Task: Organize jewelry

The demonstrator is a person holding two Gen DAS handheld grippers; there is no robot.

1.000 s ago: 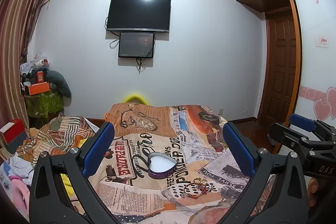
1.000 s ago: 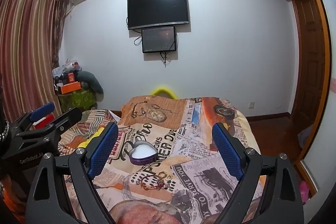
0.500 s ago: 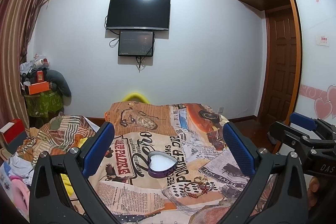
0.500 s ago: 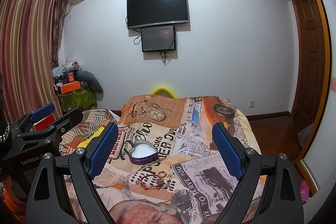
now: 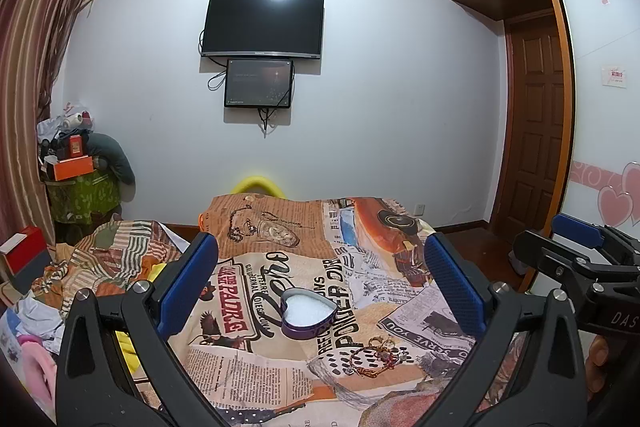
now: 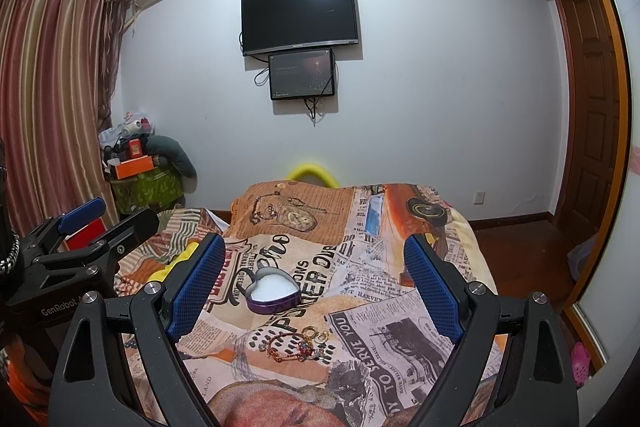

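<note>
A purple heart-shaped box (image 5: 308,313) (image 6: 273,289) with a white lining lies open on the newspaper-print bedspread. Just in front of it sits a small pile of jewelry (image 5: 376,351) (image 6: 298,343): a gold bracelet, rings and charms. My left gripper (image 5: 320,279) hovers open above the bed, the box between its blue pads. My right gripper (image 6: 314,277) is open too, held above the box and the jewelry. Each gripper shows at the edge of the other's view, and nothing is held.
The bedspread (image 5: 256,355) covers the bed. Crumpled striped bedding (image 5: 104,247) and clothes lie at the left. A cluttered green stand (image 5: 80,187) is in the far left corner. A TV (image 5: 262,25) hangs on the wall, and a wooden door (image 5: 536,131) is at the right.
Both views have tilted down very slightly; the box and jewelry have not moved and both grippers stay open.
</note>
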